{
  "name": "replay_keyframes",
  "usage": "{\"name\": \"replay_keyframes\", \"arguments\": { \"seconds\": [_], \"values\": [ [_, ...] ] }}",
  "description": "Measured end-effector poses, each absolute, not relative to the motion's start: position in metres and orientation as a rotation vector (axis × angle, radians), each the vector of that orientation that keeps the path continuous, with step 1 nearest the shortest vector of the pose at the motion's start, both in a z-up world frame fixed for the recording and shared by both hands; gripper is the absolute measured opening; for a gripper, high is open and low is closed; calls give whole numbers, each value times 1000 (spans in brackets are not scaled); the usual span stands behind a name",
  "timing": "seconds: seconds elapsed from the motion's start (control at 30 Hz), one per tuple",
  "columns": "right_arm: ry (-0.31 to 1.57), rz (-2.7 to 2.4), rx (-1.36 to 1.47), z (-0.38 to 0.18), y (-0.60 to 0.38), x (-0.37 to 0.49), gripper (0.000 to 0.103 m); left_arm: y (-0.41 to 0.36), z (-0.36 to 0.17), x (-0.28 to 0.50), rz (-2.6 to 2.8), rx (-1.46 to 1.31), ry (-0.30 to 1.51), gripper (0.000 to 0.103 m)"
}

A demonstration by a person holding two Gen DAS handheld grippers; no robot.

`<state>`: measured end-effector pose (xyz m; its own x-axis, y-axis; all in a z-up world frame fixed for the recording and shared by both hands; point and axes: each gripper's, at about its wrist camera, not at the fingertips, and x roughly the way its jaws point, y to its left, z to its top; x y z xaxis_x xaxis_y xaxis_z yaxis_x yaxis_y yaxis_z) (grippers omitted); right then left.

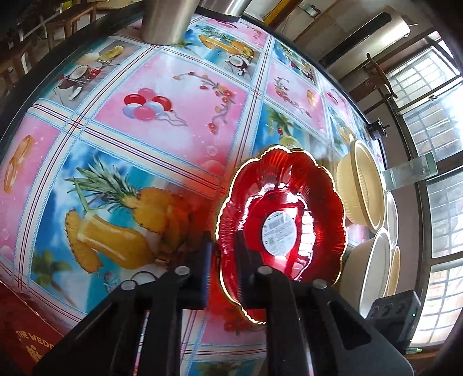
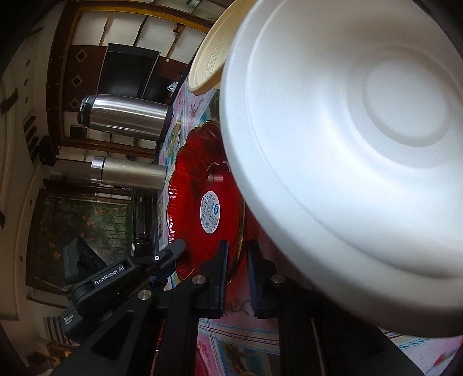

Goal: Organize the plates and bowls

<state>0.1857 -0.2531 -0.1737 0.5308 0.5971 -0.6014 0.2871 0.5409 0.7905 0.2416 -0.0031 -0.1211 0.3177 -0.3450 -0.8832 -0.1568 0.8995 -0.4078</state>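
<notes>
A red scalloped glass plate (image 1: 289,202) with a gold rim and a white sticker hangs tilted above the patterned tablecloth (image 1: 162,86). My left gripper (image 1: 222,257) is shut on its near rim. In the right wrist view the same red plate (image 2: 199,173) has its opposite rim between the narrow jaws of my right gripper (image 2: 238,260), shut on it. The left gripper (image 2: 173,251) shows there at the plate's far edge. A cream bowl (image 1: 358,185) and white bowls (image 1: 373,269) sit beside the plate. A large white bowl (image 2: 361,144) fills the right wrist view, with a cream bowl (image 2: 211,57) behind it.
Two steel flasks (image 2: 124,115) (image 2: 130,173) stand at the table's far side, one steel flask (image 1: 170,20) also in the left wrist view. A red box (image 1: 20,332) lies at the near left corner. Windows (image 1: 434,173) run along the side with the bowls.
</notes>
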Motion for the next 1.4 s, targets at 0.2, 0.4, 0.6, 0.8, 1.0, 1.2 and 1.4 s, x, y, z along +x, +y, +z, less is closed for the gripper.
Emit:
{"name": "replay_keyframes", "arguments": {
  "seconds": [0.2,0.4,0.6,0.8,1.0,1.2,1.4],
  "values": [
    [1030,220,994,-171,-252,183,12,-5,-120,236,-134,-435,1239,7],
    [1017,204,954,-165,-250,183,12,-6,-108,221,-143,-431,1194,6],
    [951,227,868,-146,-237,178,12,2,-80,193,-155,-432,1097,6],
    [829,305,736,-117,-210,163,12,22,-53,147,-138,-440,976,6],
    [690,419,565,-89,-170,141,12,61,-40,88,-98,-500,860,7],
    [633,509,476,-84,-129,101,13,97,-36,45,-66,-488,821,7],
    [568,546,371,-83,-88,59,14,124,-41,15,-37,-490,800,8]
  ]
}}
